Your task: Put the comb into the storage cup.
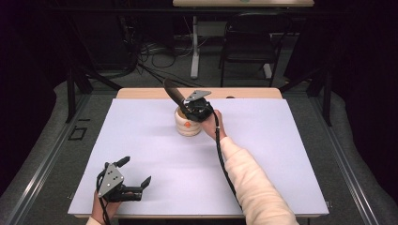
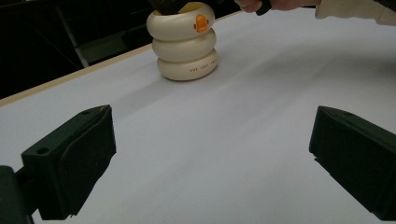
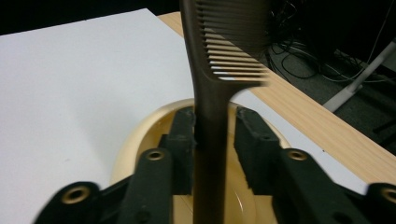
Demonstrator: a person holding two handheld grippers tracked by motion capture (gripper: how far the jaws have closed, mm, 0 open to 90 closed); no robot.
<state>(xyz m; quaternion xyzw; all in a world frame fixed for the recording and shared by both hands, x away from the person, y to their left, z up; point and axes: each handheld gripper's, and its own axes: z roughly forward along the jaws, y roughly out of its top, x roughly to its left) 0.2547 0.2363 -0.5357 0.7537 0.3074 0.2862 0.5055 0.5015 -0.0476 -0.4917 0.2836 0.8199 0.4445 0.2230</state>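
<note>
A dim room takes up the far part of the high view: a grey floor (image 1: 155,75) with loose black cables (image 1: 159,58), the white leg of another desk (image 1: 195,47), and a dark chair (image 1: 248,44) standing beside it. Nearer the camera is the table (image 1: 244,93), a pale wood top whose far edge shows as a bare strip, with a large white sheet (image 1: 141,140) spread over nearly all of it. On the sheet, toward the far middle, stands a cream holder (image 1: 187,125) made of three stacked rounded rings with a small orange mark on the top ring. The right gripper (image 1: 196,110) hangs over its open mouth, held by a hand in a cream sleeve (image 1: 253,185). Between its jaws stands a dark brown comb (image 3: 210,116), handle pointing down into the holder and teeth up; the left pad lies against the handle while a narrow gap shows at the right pad, so the jaws are narrow but not clamped. The left gripper (image 1: 136,176) rests at the near left corner of the sheet, jaws wide apart with bare sheet between them, well away from the holder.
</note>
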